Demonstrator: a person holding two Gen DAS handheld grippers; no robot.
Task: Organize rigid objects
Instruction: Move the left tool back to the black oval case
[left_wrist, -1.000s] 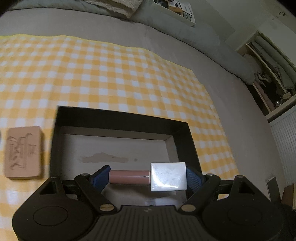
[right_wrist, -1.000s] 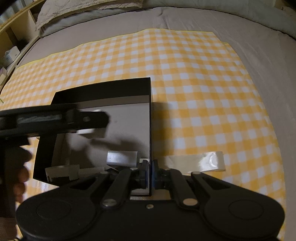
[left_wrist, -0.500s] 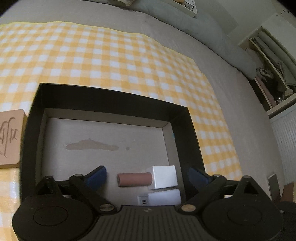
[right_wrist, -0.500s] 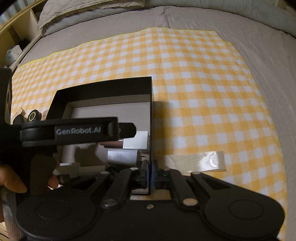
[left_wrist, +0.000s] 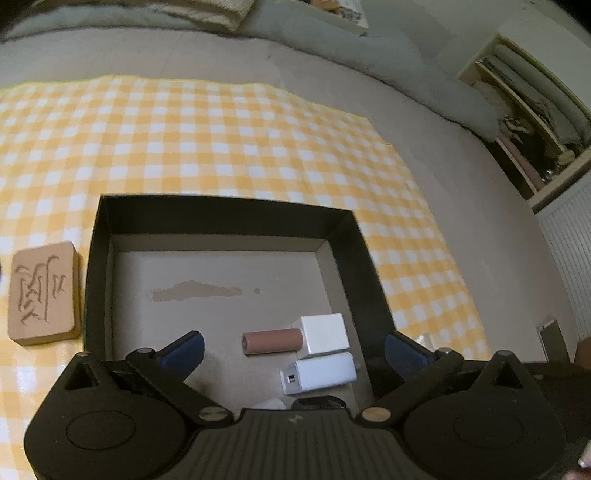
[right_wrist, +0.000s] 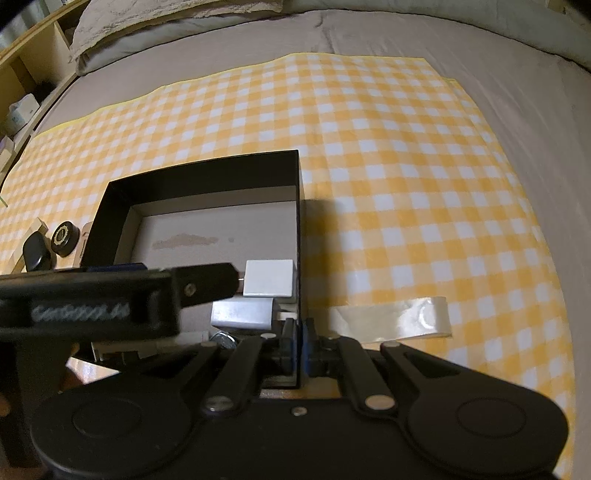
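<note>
A black open box (left_wrist: 225, 206) sits on the yellow checked cloth. Inside it lies a pink tube with a white square cap (left_wrist: 295, 338), and beside it a white charger block (left_wrist: 319, 373). My left gripper (left_wrist: 293, 349) is open and empty above them, its blue pads spread wide. My right gripper (right_wrist: 297, 345) is shut on the box's right wall (right_wrist: 298, 229) near its front corner. In the right wrist view the white cap (right_wrist: 269, 277) and the charger (right_wrist: 243, 314) show inside the box, partly hidden by the left gripper's body (right_wrist: 110, 299).
A carved tan wooden block (left_wrist: 42, 293) lies left of the box. A round black lid (right_wrist: 65, 236) and a black case (right_wrist: 36, 254) lie further left. A strip of clear tape (right_wrist: 393, 319) lies on the cloth right of the box. Grey bedding surrounds the cloth.
My left gripper opened and let the pink tube with the white cap drop into the box, then pulled back and up. My right gripper stayed shut on the box wall.
</note>
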